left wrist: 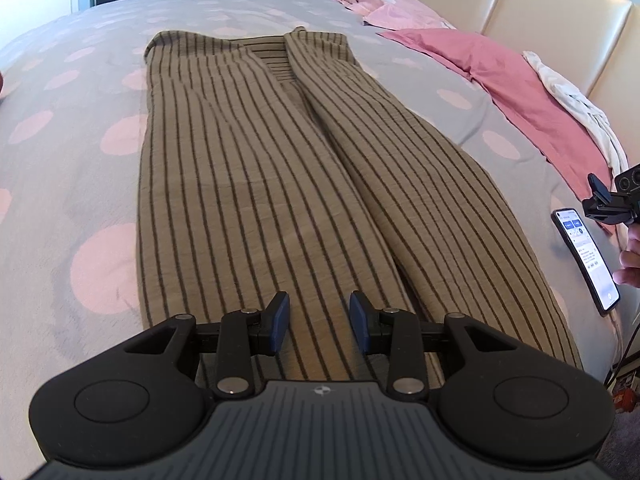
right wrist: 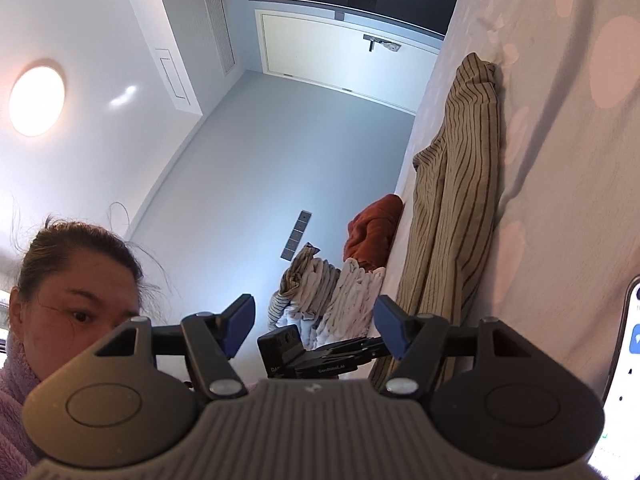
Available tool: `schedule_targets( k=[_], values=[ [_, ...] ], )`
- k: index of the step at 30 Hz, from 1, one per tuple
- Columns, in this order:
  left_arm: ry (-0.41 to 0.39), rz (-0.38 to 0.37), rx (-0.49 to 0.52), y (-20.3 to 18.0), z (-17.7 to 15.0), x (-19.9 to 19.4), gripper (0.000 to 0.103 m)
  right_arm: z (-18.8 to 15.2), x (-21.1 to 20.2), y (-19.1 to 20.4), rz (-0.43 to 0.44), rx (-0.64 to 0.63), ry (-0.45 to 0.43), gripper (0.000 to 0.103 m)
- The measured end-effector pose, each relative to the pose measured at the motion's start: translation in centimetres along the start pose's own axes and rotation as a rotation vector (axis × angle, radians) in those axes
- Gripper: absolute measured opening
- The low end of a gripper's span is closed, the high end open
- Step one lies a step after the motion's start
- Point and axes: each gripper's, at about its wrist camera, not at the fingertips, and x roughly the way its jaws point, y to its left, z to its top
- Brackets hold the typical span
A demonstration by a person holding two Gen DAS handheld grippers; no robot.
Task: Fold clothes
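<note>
My left tongs hung over the near end of the striped trousers, blue pads parted wide with nothing between them. The trousers lay lengthwise up the middle of the left wrist frame, tan with dark thin stripes, their two halves lying side by side on the bed, whose grey cover carries pale pink dots. At the right edge of that frame a phone rested face up on the cover, screen lit, and just above it I could see part of my right tongs and a few of my fingers. Further up the right side lay a pink cloth with a white garment beside it, against the cream padded headboard.

My right tongs were tipped on their side (the bed ran up the right of that frame like a wall) and stood wide apart, gripping nothing. Past them, low in the centre, sat the left tongs at the end of the trousers. A heap of clothes, whitish, striped and rust-coloured, sat in the middle of that view by the bed's edge.
</note>
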Motion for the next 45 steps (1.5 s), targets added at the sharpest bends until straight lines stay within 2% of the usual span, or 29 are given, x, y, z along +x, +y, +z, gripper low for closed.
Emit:
schedule_targets(
  k=[8,15,19,24,25,26,28,30,33,36,38,41,45],
  values=[
    [-0.003,0.018,0.007,-0.3,0.1,0.1,0.031,-0.9,0.3,-1.2,0.033,0.039,0.027,0.071],
    [-0.002,0.023,0.005,-0.4,0.1,0.3,0.031,-1.2,0.2,-1.8,0.012,0.054,0.032,0.072],
    [-0.004,0.019,0.004,-0.4,0.1,0.3,0.031,0.1,0.4,-0.3,0.009,-0.008,0.031,0.073],
    [0.000,0.017,0.011,-0.5,0.2,0.5,0.031,2.8,0.0,1.3,-0.044,-0.129,-0.002,0.075],
    [0.001,0.016,0.010,-0.5,0.2,0.5,0.031,3.2,0.1,1.5,-0.089,-0.159,-0.017,0.077],
    [0.001,0.015,0.009,-0.6,0.2,0.5,0.031,3.3,0.8,1.9,-0.176,-0.203,-0.041,0.077],
    [0.001,0.012,0.009,-0.6,0.2,0.6,0.031,3.1,2.7,2.7,-0.378,-0.302,-0.094,0.078],
    [0.000,0.007,0.006,-0.6,0.3,0.6,0.031,2.3,5.8,3.4,-0.632,-0.414,-0.141,0.086],
    [-0.005,0.001,0.010,-0.7,0.2,0.3,0.031,1.9,10.6,2.9,-0.978,-0.515,-0.156,0.087],
    [-0.009,0.000,0.012,-0.6,0.1,0.1,0.031,1.8,14.3,1.4,-1.201,-0.633,-0.131,0.087],
    [-0.011,0.001,0.008,-0.4,0.1,-0.1,0.031,1.6,15.9,0.4,-1.300,-0.697,-0.114,0.087],
    [-0.014,0.002,0.002,-0.1,0.0,-0.4,0.032,1.4,16.4,-1.4,-1.390,-0.700,-0.113,0.088],
    [-0.019,0.004,-0.005,0.3,-0.1,-0.7,0.035,1.0,16.7,-2.3,-1.420,-0.726,-0.123,0.094]
  ],
)
